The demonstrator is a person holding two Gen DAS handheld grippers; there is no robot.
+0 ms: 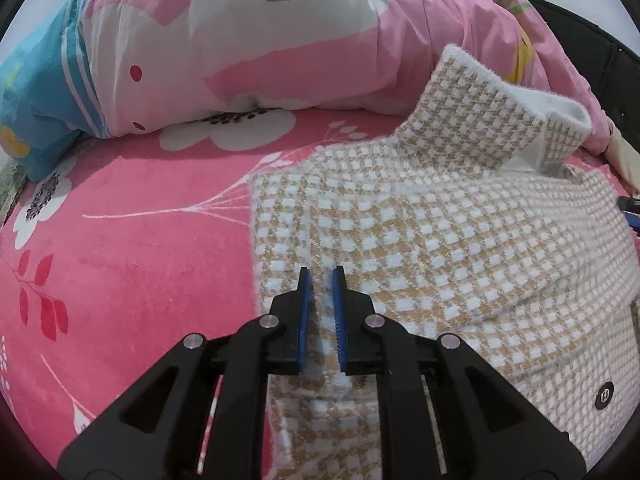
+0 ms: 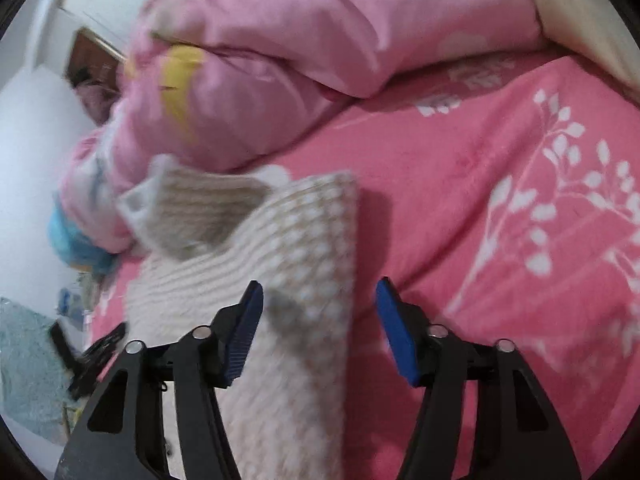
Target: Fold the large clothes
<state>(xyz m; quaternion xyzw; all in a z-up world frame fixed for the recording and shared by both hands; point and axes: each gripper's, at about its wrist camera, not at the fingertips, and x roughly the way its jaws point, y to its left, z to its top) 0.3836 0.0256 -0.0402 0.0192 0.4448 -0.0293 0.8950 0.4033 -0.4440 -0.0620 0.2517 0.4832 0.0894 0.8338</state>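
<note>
A tan-and-white houndstooth jacket [image 1: 440, 232] lies partly folded on the pink floral bedsheet [image 1: 132, 248]. Its collar [image 1: 500, 112] stands up at the far end and a dark snap button [image 1: 603, 395] shows near the right edge. My left gripper [image 1: 321, 280] is shut on a raised fold of the jacket near its left edge. In the right wrist view, the jacket [image 2: 288, 264] lies blurred over the sheet [image 2: 480, 208]. My right gripper [image 2: 320, 292] is open, with the jacket's right edge between its blue pads [image 2: 400, 336].
A bunched pink, white and blue duvet [image 1: 248, 40] lies across the far side of the bed, close behind the collar; it also shows in the right wrist view [image 2: 280, 60]. A teal rug [image 2: 28, 364] and dark objects [image 2: 88, 356] lie beyond the bed's left edge.
</note>
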